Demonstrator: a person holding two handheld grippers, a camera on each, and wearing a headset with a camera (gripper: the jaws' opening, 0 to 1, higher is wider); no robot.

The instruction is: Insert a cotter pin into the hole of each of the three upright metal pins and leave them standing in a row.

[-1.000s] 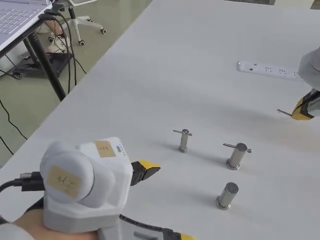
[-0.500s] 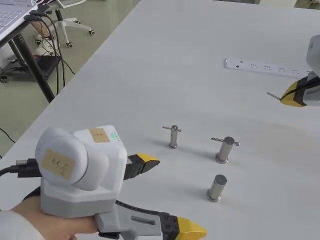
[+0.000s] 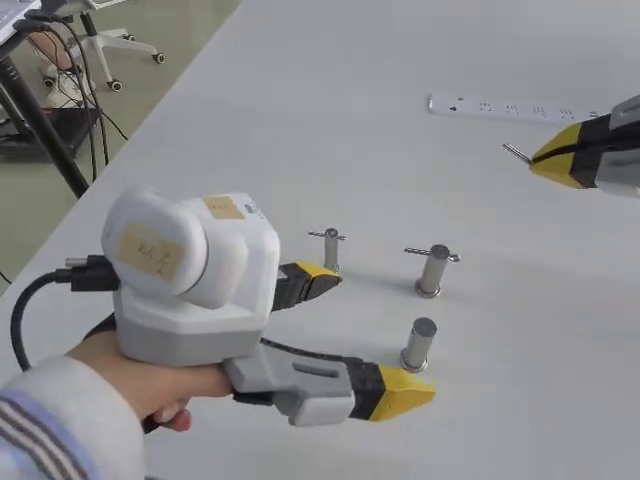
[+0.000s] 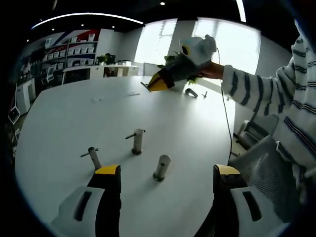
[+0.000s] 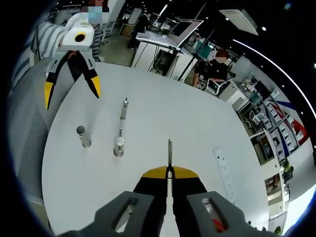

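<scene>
On the white table three upright metal pins are seen in a loose cluster. Two of them, the far pin and the middle pin, are each crossed near the top by a fitted cotter. The bare pin, nearest the person, has none, so the task is judged two-thirds done, with one insertion left.

The held cotter pin is pinched between the pressed-together jaws of the right gripper, which is raised off the table at the right. Its free end sticks out ahead of the yellow tips. The left gripper is held low, its jaws spread wide with nothing in them. In the left gripper view the bare pin is framed about midway between the two tips and a little ahead of them.

From the right gripper the bare pin lies well apart, downward and toward the person's left, and the left gripper is by far the nearer. The held cotter pin's long axis is roughly level and pointed leftward while the bare pin stands vertical — already about crosswise, as a cross hole would require. The hole itself is too small to be made out, so its facing cannot be told. It is judged that the bare pin would best be steadied by the left jaws before the cotter is carried across and lined up.
</scene>
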